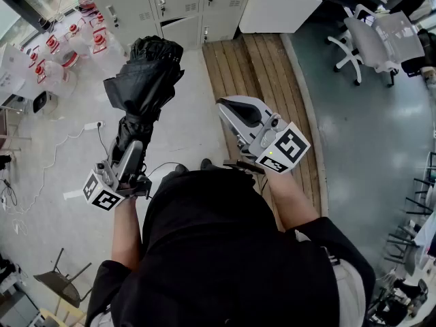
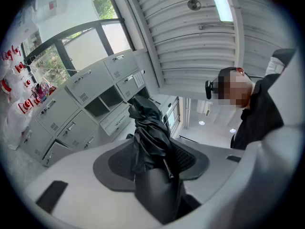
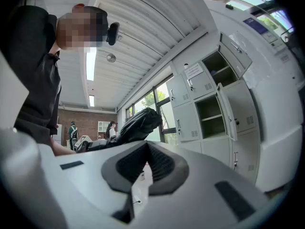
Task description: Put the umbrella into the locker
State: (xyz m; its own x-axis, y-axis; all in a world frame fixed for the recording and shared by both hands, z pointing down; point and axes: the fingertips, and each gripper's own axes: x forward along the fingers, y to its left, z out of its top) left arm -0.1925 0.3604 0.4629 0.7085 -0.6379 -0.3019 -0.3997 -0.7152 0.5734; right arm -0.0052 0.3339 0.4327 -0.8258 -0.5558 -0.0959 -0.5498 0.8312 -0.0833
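Person's black top (image 1: 204, 251): filling the head view at 6 o'clock, with both forearms reaching out toward 12 o'clock.
Left gripper (image 1: 131, 154): sitting at 9 o'clock of the body and tilting slightly upward; its jaws are clamping the lower end of the black folded fabric umbrella (image 1: 146, 73), dark pads pressing on both sides.
Umbrella position: riding in the left gripper and rising from the jaws toward 12 o'clock, its loose canopy bunching out at the far end, clear of the floor and not yet in any compartment.
Right gripper (image 1: 231, 109): hanging at 1 o'clock of the body, jaw tips meeting, nothing sitting between them.
Grey metal lockers (image 1: 170, 5): standing at 12 o'clock; an open locker compartment (image 3: 212, 113) is showing at 2 o'clock in the right gripper view.
Handling: probably proving light; the thin fabric is looking soft and likely slippery, sagging in unstrapped folds around what should be a stiff central shaft.
Grip point: the firm lower end near the handle is looking like the best hold, since the baggy cloth higher up would be shifting under the pads.
Risk: loose folds may be catching on the compartment edge, so the bunched end is needing to go in 1st.
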